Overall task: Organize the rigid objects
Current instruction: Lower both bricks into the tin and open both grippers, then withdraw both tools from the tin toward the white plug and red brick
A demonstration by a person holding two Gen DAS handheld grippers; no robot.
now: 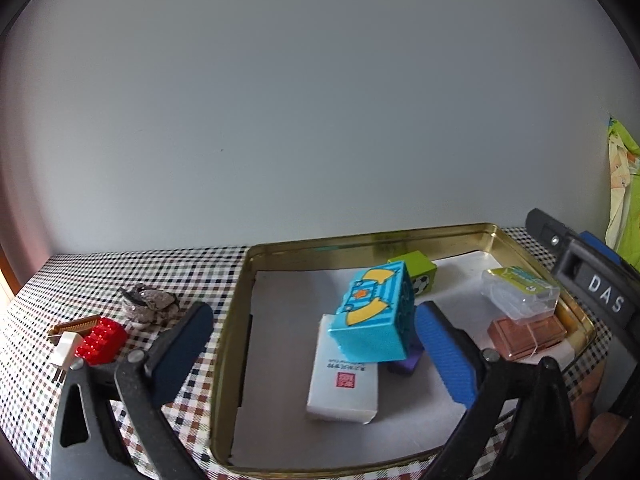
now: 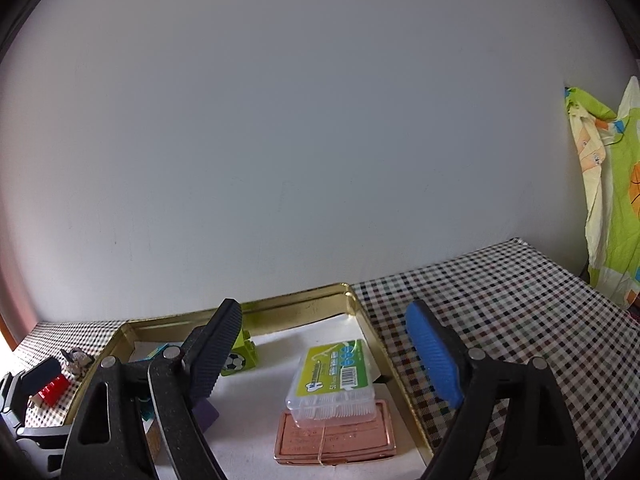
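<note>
A gold tin tray (image 1: 232,320) lined with white paper holds a tilted cyan toy block (image 1: 372,316) resting on a white box (image 1: 344,384) and a purple piece (image 1: 404,364). A green football block (image 1: 418,270), a clear floss-pick case (image 1: 520,292) and a copper tin (image 1: 528,334) under it also lie inside. My left gripper (image 1: 316,340) is open and empty above the tray's front left. My right gripper (image 2: 324,344) is open and empty above the case (image 2: 334,384) and copper tin (image 2: 336,440).
Left of the tray on the checked cloth (image 1: 80,280) lie a red brick (image 1: 100,340), a white plug (image 1: 66,350), a brown comb-like piece (image 1: 74,325) and a grey pouch (image 1: 150,302). A wall stands close behind. Bright cloth (image 2: 612,208) hangs at right.
</note>
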